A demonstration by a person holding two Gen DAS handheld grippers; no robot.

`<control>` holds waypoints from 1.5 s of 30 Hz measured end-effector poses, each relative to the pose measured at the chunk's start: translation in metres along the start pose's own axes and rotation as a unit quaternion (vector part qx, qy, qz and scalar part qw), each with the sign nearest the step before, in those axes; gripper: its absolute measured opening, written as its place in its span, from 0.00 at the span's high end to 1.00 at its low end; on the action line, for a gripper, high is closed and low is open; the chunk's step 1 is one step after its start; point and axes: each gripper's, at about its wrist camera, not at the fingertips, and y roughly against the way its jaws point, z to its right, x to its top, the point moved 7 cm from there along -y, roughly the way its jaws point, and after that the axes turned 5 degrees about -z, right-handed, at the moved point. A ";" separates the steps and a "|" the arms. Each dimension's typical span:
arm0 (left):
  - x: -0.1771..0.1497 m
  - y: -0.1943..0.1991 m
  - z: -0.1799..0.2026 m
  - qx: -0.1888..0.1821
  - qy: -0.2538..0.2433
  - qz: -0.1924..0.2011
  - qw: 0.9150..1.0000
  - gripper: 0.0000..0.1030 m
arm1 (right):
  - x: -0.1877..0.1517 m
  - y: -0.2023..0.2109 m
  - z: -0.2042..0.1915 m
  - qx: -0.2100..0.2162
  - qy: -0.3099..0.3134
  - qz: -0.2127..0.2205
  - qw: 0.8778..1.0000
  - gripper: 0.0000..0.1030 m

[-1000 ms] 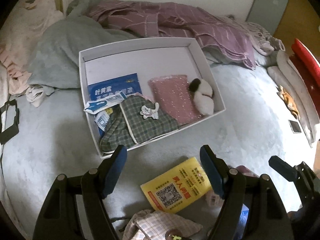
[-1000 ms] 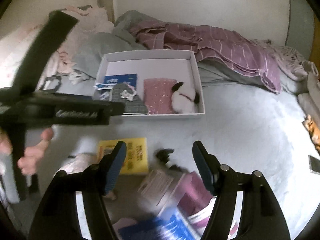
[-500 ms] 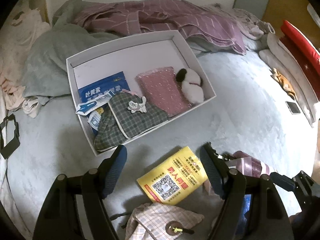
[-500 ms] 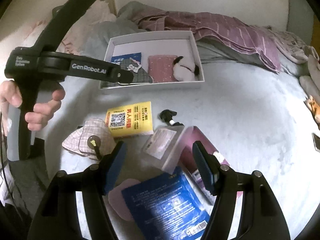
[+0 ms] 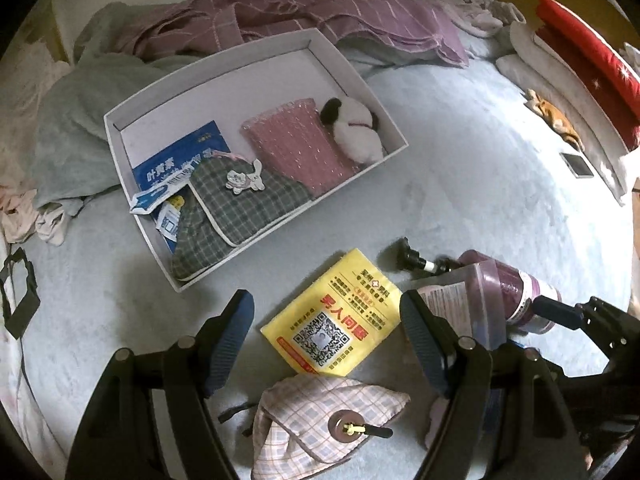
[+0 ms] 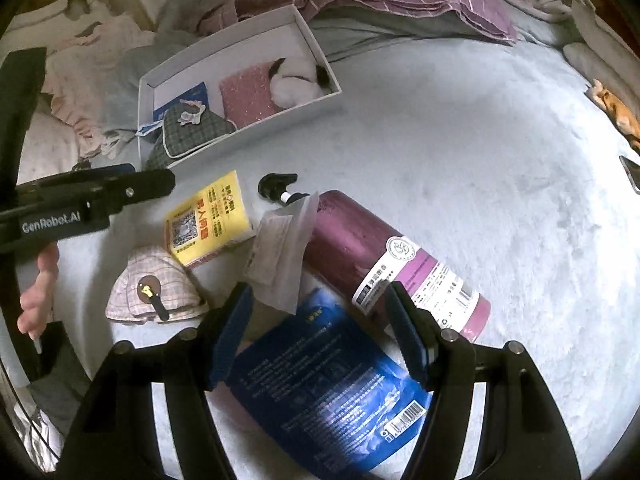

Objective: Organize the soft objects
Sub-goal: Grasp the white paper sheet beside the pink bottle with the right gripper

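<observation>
Leftmost in the left wrist view, a crumpled grey-green blanket (image 5: 72,120) lies heaped on the bed (image 5: 480,184). Just beside it sits a shallow white box (image 5: 116,136), its rim touching the blanket's folds. Inside, from left to right: a blue packet (image 5: 176,160), a green plaid pouch (image 5: 240,204) with a small cat charm (image 5: 244,178) on top, a pink sparkly pouch (image 5: 296,148), and a white plush toy with dark ears (image 5: 356,128) in the right corner.

Nearer the camera, the left hand-held gripper (image 5: 326,344) hangs above the bed with its fingers well apart and nothing between the pads; a yellow packet with a QR code (image 5: 332,316) lies flat on the sheet below the gap. A pale checked pouch with a round brown button (image 5: 320,420) lies just in front of that packet.

Further right, a purple pump bottle (image 6: 360,248) lies on its side, its black pump head pointing toward the box. A clear plastic bag with a paper label (image 6: 280,264) is draped over its neck end. A blue foil packet (image 6: 328,392) lies flat beside the bottle, partly under it. The right hand-held gripper (image 6: 320,336) hovers over this blue packet, fingers spread wide and touching nothing.

Along the far edge, a purple striped garment (image 5: 340,12) stretches across the bed behind the box. At the far right edge, a phone (image 5: 576,165) lies on the bedding.
</observation>
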 end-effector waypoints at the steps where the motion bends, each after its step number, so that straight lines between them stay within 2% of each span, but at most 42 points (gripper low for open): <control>1: -0.001 -0.002 0.001 0.001 -0.002 -0.004 1.000 0.26 | 0.000 -0.001 -0.002 0.001 0.003 -0.001 1.000 0.33; 12: -0.005 -0.021 0.002 0.006 -0.011 -0.039 0.999 0.26 | -0.007 -0.012 -0.011 0.025 0.013 -0.022 0.999 0.33; 17: -0.008 -0.028 -0.004 0.014 0.000 -0.051 0.999 0.26 | -0.006 -0.013 -0.010 0.037 0.001 -0.025 0.999 0.33; 19: -0.008 -0.031 -0.009 0.018 0.006 -0.056 0.998 0.26 | -0.004 -0.015 -0.010 0.047 -0.010 -0.028 0.998 0.38; 24: -0.009 -0.033 -0.018 0.022 0.022 -0.060 0.998 0.26 | 0.001 -0.028 -0.009 0.077 -0.052 -0.043 0.995 0.57; 29: -0.011 -0.034 -0.024 0.018 0.029 -0.063 0.997 0.26 | 0.008 -0.041 -0.009 0.107 -0.086 -0.050 0.989 0.62; 32: -0.012 -0.035 -0.027 0.018 0.033 -0.064 0.997 0.26 | 0.010 -0.051 -0.013 0.111 -0.085 -0.057 0.989 0.63; 36: -0.011 -0.036 -0.029 0.013 0.035 -0.064 0.997 0.26 | 0.014 -0.058 -0.018 0.112 -0.075 -0.059 0.989 0.73; 45: -0.010 -0.041 -0.034 0.017 0.043 -0.070 0.996 0.26 | 0.018 -0.056 -0.025 0.106 -0.048 -0.053 0.992 0.88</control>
